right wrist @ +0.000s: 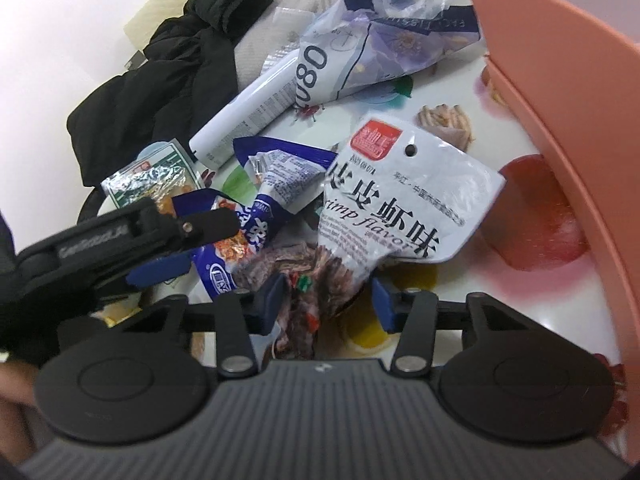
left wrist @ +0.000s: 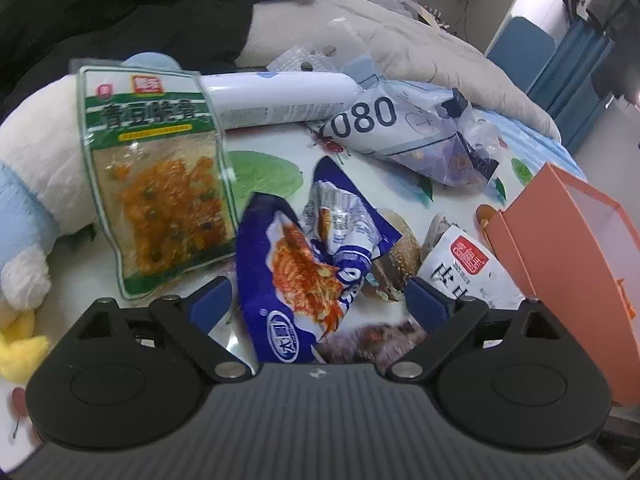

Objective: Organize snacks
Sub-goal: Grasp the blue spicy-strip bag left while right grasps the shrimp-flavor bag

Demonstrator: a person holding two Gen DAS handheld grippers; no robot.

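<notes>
While the left tongs [left wrist: 318, 300] hang open over the blue packet [left wrist: 304, 276], the right tongs [right wrist: 326, 300] straddle the shrimp-flavor packet [right wrist: 396, 200], apparently unclamped, likely bound for the orange box [right wrist: 560, 80] alongside.

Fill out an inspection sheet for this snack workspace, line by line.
Surface: food-print cloth, crowded.
Job's things: green pouch, blue packet and white shrimp-flavor pouch lie loose; orange box stands open at the right.
Clutter: white tube, 080 plastic bag, plush toy.
Grippers: left gripper open over the blue packet; right gripper open around the shrimp-flavor pouch's lower end, contact unclear.
Cables: one at the far wall.
Surroundings: black jacket, grey quilt.
</notes>
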